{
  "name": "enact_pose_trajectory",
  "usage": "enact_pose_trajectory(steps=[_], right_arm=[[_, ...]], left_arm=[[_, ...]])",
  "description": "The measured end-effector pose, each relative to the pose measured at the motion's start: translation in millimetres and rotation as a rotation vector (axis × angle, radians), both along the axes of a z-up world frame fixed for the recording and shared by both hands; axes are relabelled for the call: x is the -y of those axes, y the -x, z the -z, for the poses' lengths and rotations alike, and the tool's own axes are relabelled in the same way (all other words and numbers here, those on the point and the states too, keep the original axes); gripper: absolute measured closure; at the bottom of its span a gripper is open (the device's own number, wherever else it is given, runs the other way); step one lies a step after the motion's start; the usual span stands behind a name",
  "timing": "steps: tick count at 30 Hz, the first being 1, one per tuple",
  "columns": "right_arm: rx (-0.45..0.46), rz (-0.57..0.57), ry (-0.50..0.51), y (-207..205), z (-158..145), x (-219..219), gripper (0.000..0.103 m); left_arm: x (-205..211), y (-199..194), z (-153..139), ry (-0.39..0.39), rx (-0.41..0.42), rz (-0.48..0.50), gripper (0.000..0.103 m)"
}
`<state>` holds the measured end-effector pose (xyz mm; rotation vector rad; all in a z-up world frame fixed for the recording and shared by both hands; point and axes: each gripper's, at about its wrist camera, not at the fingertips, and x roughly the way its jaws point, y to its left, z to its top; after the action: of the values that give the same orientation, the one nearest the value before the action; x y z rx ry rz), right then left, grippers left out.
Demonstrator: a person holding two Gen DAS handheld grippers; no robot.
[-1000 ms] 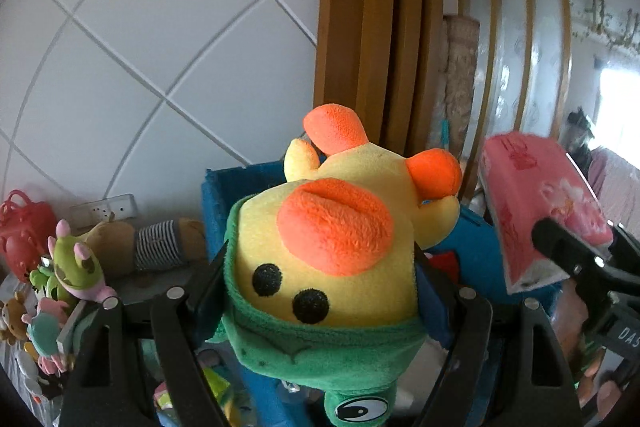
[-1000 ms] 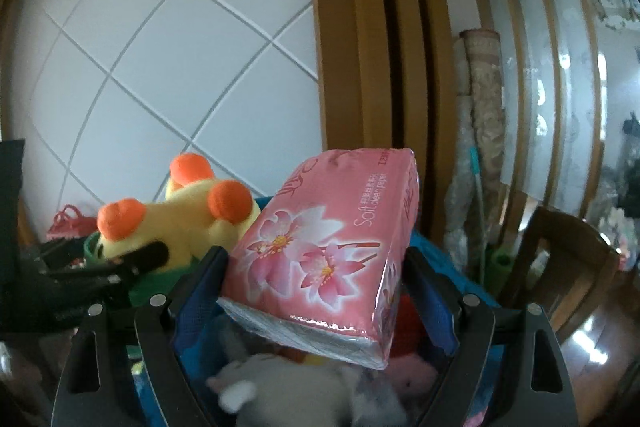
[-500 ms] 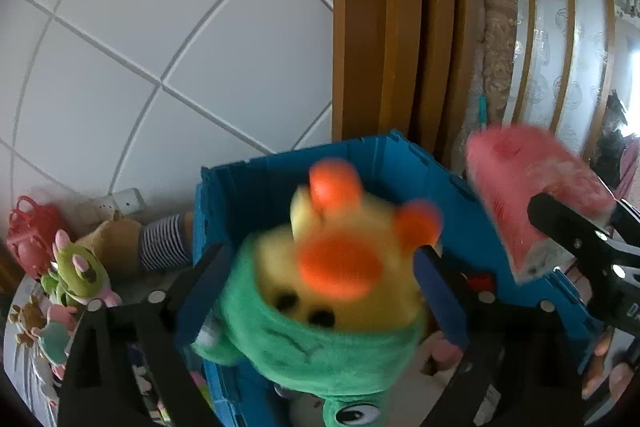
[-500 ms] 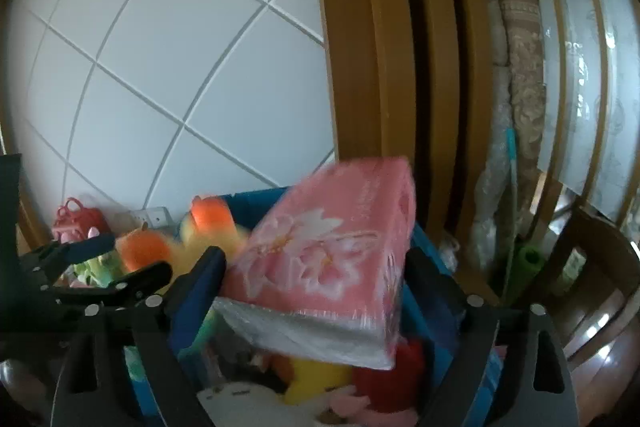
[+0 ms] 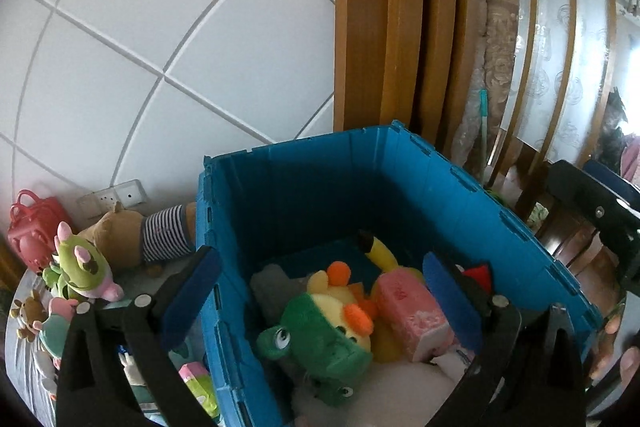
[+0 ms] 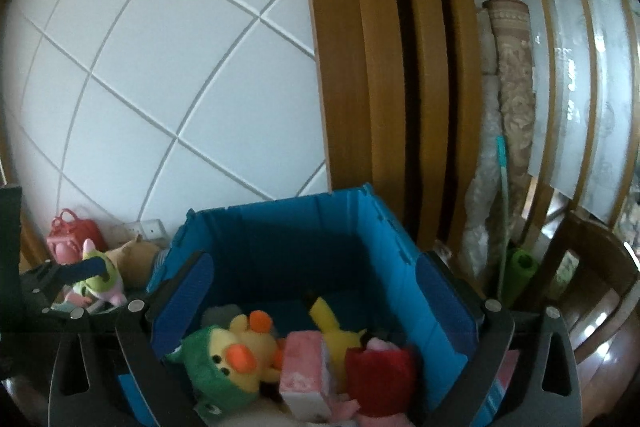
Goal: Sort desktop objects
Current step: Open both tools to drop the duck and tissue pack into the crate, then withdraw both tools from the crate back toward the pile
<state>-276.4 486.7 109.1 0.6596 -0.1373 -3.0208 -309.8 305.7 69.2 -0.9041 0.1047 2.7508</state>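
Fingers of left gripper [image 5: 320, 291] and right gripper [image 6: 312, 291] just spread wide, empty, tissue pack [image 5: 412, 319] lettering unreadable

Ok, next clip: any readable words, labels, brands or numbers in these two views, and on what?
None can be read.
pink tissue pack: a faint red mark near its top end, too blurred to read.
blue crate: no label visible.
wall socket: no lettering legible.
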Motion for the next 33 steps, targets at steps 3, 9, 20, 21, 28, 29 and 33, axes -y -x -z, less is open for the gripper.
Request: enact_pose_trajectory(steps=[3, 9, 20, 21, 28, 29, 33], right_arm=[[0.000, 0.003, -0.002, -8, -1, 4, 0.000], [-0.009, 0.009, -0.003, -31, -5, 19, 0.000], [0.000, 0.011, -0.026, -81, 6, 66, 0.000], [0.002, 0.006, -0.027, -85, 8, 73, 0.000], [0.012, -0.043, 0.006, -114, 23, 138, 0.000], [0.010, -0.053, 0.008, -118, 25, 150, 0.000], [-0.017, -0.083, 0.015, -136, 29, 204, 0.000]], left_arm=[[6, -9, -4, -0.007, -0.006, 0.010, 0.000], [25, -35, -8, -0.020, -0.017, 0.028, 0.000], [85, -83, -4, -0.066, -0.043, 0.027, 0.000], [94, -89, -3, -0.070, -0.049, 0.024, 0.000], [172, -121, 10, -0.083, -0.071, -0.018, 0.000], [188, -127, 12, -0.081, -0.076, -0.029, 0.000], [247, -151, 20, -0.082, -0.090, -0.057, 0.000]])
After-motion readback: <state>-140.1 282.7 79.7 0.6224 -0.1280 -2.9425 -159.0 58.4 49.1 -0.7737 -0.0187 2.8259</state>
